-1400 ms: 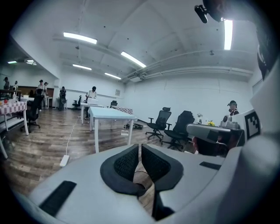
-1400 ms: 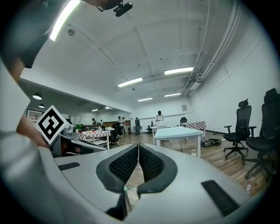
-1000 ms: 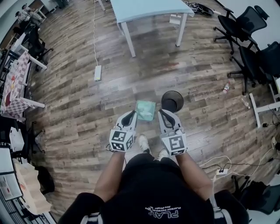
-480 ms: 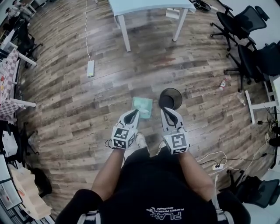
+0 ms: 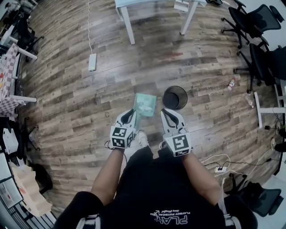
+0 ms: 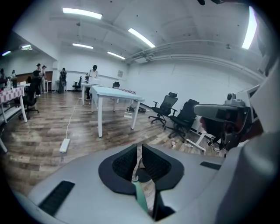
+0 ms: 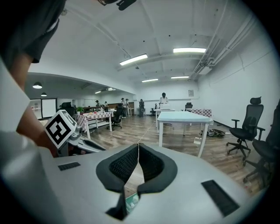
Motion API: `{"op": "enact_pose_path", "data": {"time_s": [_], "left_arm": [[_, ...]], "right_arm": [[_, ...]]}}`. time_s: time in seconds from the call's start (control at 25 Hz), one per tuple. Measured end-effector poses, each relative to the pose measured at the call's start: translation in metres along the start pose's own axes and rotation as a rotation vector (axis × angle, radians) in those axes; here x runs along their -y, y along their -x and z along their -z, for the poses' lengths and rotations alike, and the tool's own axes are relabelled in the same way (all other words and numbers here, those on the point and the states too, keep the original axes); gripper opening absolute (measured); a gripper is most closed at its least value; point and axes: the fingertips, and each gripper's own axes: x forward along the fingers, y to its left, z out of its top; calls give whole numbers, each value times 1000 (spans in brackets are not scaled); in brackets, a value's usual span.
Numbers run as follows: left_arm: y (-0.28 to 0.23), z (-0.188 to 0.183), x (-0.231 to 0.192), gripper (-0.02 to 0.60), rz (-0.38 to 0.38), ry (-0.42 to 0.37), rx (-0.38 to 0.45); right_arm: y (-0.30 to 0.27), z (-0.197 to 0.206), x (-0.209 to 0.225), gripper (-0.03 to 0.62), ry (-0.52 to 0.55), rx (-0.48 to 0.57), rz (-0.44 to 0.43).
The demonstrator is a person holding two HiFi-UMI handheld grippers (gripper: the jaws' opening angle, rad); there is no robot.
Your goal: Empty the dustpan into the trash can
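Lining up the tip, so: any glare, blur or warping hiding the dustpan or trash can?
Head view: fisheye bending, pale glare on the floor beyond the dustpan, trash can clear. Left gripper view: dark corners, bright ceiling lights, dustpan only a teal sliver. Right gripper view: dark corners too.

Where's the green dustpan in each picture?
Head view: dustpan, center, left of the black trash can.
Left gripper view: its handle, bottom center, clamped between the jaws.
Right gripper view: green sliver, bottom, below the jaws.
Shared landmark: the pale table, in all three.
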Motion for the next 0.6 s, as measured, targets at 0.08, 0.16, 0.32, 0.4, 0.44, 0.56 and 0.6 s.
{"op": "enact_pose_path", "data": {"time_s": [0.08,0.16,0.32,0.4,0.44,0.56,0.6], "left_arm": [[-6,7,1,53,-8,8,-31],[-14,16,4,135,-10,13,-67],[-26,38,1,194,-54,51,-138],[-32,53,-5,231,-80,100,-174],[-36,61,-9,251,-91,124,-193],[-48,79,-15,267,-102,139,-254],[-51,85,-15,268,-100,130,-274]], "right_arm": [[0,3,5,25,3,-8,-14],[-2,6,11,25,6,-14,-25],[-5,9,21,25,2,-19,-30],[-4,12,22,25,1,-22,-33],[-4,14,23,25,-1,-26,-35],[-4,24,26,25,-10,-45,-36],[-3,27,26,25,-13,-52,-36]]}}
